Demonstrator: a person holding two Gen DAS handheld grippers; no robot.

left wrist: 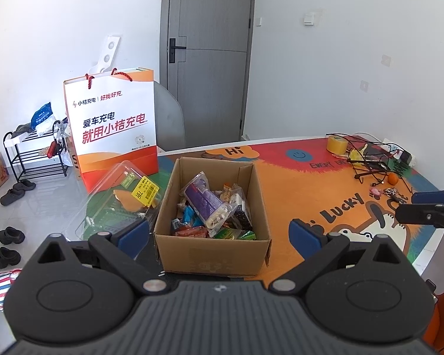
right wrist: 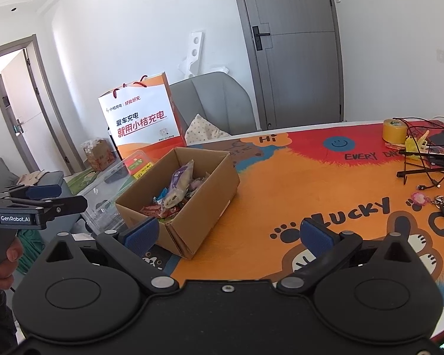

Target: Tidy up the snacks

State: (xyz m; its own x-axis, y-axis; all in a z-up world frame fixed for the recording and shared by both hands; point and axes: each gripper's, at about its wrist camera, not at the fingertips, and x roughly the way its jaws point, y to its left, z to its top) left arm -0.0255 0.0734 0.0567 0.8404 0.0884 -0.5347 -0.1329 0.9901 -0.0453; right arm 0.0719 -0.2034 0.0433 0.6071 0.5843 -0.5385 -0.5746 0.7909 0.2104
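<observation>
An open cardboard box [left wrist: 210, 250] stands on the colourful table mat, filled with several wrapped snacks; a purple-and-clear packet [left wrist: 207, 204] lies on top. The box also shows in the right wrist view [right wrist: 204, 204], to the left of centre. My left gripper [left wrist: 220, 233] is open and empty, its blue pads either side of the box's near wall. My right gripper [right wrist: 228, 235] is open and empty, just in front of the box's near corner. The right gripper also shows at the right edge of the left wrist view [left wrist: 429, 207]; the left gripper shows at the left of the right wrist view [right wrist: 44, 198].
A clear plastic clamshell container [left wrist: 118, 204] with a yellow label lies left of the box. An orange-and-white paper bag [left wrist: 112, 124] stands behind it. At the far right of the mat are a tape roll [left wrist: 336, 144], cables, a small orange [left wrist: 393, 179] and keys [right wrist: 441, 201].
</observation>
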